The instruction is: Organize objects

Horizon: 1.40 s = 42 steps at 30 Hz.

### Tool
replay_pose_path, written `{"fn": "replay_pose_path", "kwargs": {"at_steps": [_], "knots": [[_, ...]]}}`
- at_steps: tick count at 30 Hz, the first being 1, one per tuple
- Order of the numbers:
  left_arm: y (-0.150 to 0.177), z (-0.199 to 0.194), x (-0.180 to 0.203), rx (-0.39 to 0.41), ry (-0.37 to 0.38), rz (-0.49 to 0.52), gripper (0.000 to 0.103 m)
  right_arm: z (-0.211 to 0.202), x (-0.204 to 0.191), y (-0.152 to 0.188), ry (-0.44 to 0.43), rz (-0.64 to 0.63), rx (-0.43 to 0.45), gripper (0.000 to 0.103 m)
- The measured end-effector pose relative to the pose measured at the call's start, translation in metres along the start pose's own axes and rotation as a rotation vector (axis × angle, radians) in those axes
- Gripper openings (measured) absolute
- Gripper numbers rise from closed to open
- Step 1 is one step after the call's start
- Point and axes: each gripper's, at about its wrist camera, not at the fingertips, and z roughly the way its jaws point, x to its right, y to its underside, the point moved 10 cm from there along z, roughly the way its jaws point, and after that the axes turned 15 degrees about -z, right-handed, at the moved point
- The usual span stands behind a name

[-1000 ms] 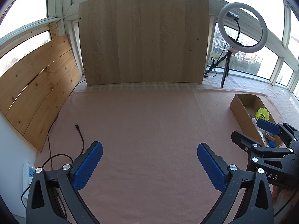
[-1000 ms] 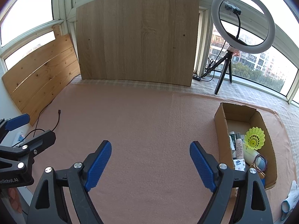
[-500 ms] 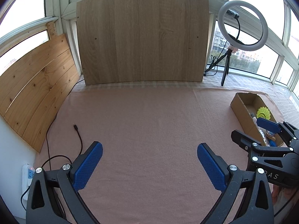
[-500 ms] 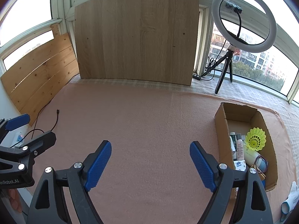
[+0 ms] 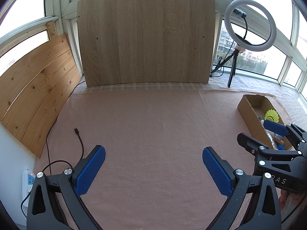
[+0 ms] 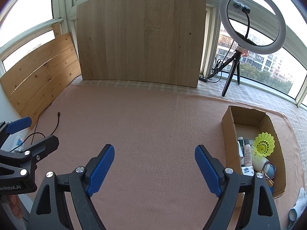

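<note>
A cardboard box [image 6: 228, 130] lies on the pink cloth at the right. It holds a yellow shuttlecock [image 6: 263, 144], small bottles [image 6: 247, 153], a hair tie [image 6: 269, 169] and other small items. It also shows in the left wrist view [image 5: 249, 113]. My right gripper [image 6: 154, 156] is open and empty above bare cloth, left of the box. My left gripper [image 5: 153, 158] is open and empty over bare cloth further left. Each gripper shows at the edge of the other's view, the right gripper [image 5: 268, 134] and the left gripper [image 6: 28, 132].
A ring light on a tripod [image 6: 251, 21] stands at the back right. A wooden board [image 6: 140, 36] leans at the back, wooden planks [image 6: 38, 72] at the left. A cable [image 5: 78, 136] and power strip [image 5: 28, 182] lie at the left. A white cloth item [image 6: 299, 205] lies at the right edge.
Both grippers have drawn back and risen a little, so the scene looks slightly farther. Both stay open and empty.
</note>
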Motion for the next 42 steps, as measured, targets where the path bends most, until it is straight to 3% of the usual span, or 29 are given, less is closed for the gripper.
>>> {"fn": "replay_pose_path", "kwargs": {"at_steps": [42], "knots": [[0.004, 0.018, 0.008, -0.033, 0.007, 0.028, 0.102, 0.010, 0.002, 0.003, -0.004, 0.016, -0.025, 0.083]]}}
